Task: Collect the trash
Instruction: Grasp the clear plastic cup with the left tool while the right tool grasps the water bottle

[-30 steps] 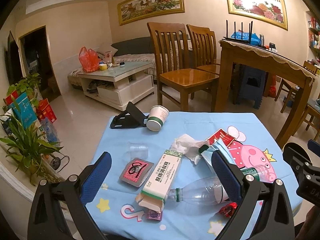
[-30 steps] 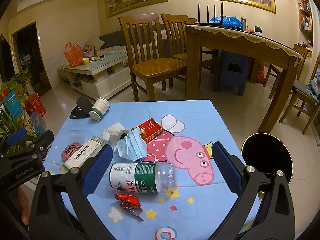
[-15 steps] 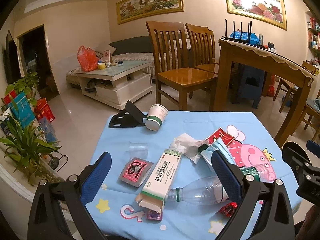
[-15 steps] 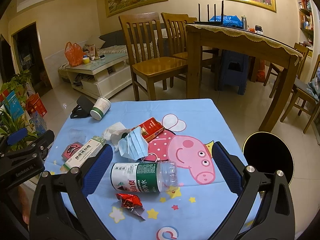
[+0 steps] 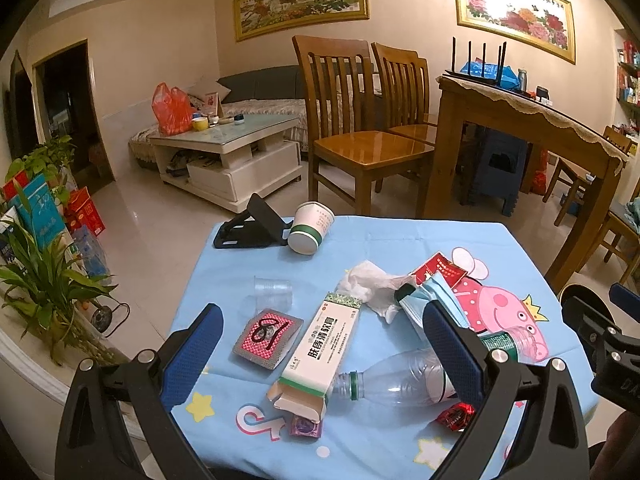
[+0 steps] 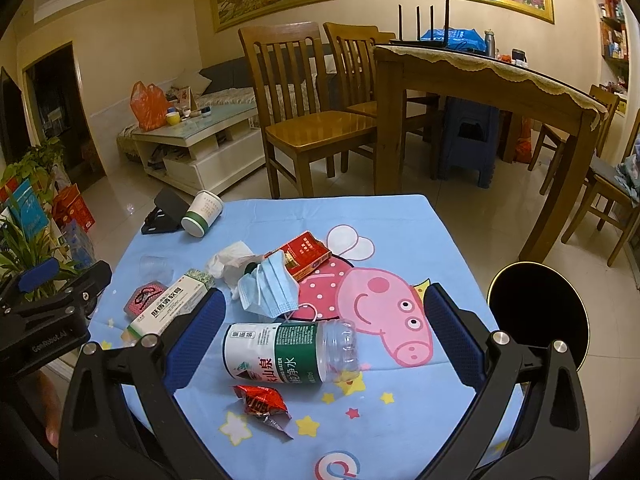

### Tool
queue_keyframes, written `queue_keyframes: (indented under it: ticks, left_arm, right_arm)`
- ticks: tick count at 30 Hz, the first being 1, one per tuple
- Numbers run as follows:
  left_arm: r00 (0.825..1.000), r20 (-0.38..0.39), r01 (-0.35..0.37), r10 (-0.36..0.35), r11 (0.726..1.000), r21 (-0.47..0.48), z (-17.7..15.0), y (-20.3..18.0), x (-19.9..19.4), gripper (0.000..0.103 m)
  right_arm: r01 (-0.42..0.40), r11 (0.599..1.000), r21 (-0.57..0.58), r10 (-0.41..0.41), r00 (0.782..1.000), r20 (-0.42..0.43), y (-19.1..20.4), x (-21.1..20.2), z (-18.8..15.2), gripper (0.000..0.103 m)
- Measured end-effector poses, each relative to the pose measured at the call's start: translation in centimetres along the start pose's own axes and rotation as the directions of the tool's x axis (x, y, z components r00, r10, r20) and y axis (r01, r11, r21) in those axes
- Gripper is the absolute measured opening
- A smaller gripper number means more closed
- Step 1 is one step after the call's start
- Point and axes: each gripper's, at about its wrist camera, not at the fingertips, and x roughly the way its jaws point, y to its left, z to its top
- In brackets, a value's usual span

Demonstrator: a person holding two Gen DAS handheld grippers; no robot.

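Left tool (image 5: 320, 344): jaws spread wide, holding nothing, poised above the near left part of the counter (image 5: 400, 236). Right tool (image 6: 322, 330): jaws likewise spread wide and empty, poised above the near edge.

Trash lies scattered on the blue cartoon-print cloth covering the counter. A clear plastic bottle (image 6: 288, 354) with a green-and-white label lies on its side near the near edge, between the right tool's blue pads without touching them. A red foil wrapper (image 6: 262, 402) lies just beside it, closer to the near edge. A blue face mask (image 6: 270, 288) rests mid-counter, partly over a red carton (image 6: 306, 254). A crumpled white tissue (image 6: 232, 260) sits just beside the mask. A long white-and-green medicine box (image 5: 324, 348), one end flap open, lies toward the left edge, with a pink patterned packet (image 5: 268, 336) and a clear plastic cup (image 5: 272, 292) beside it. A paper cup (image 5: 311, 228) lies tipped at the far left corner against a black stand (image 5: 250, 224).

A round black bin (image 6: 538, 320) stands off the counter's right edge.
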Motion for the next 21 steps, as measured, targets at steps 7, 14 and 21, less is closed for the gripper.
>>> queue_keyframes:
  ticks: [7,14,21]
  left_arm:
    - [1.000,0.002,0.002,-0.002,1.000,-0.001,0.0,0.1,0.0,0.096]
    - [1.000,-0.007,0.014,-0.014,1.000,-0.020,0.1,0.7,0.1,0.096]
    - [0.994,-0.057,-0.100,0.095,0.990,-0.099,-1.1,6.4,1.6,0.097]
  right_arm:
    - [-0.003,1.000,-0.005,0.003,1.000,-0.010,0.5,0.2,0.0,0.098]
    - [-0.010,1.000,-0.019,0.010,1.000,-0.019,0.9,0.3,0.4,0.098]
    - [-0.135,0.985,-0.104,0.123,0.986,-0.110,2.7,2.1,0.3,0.098]
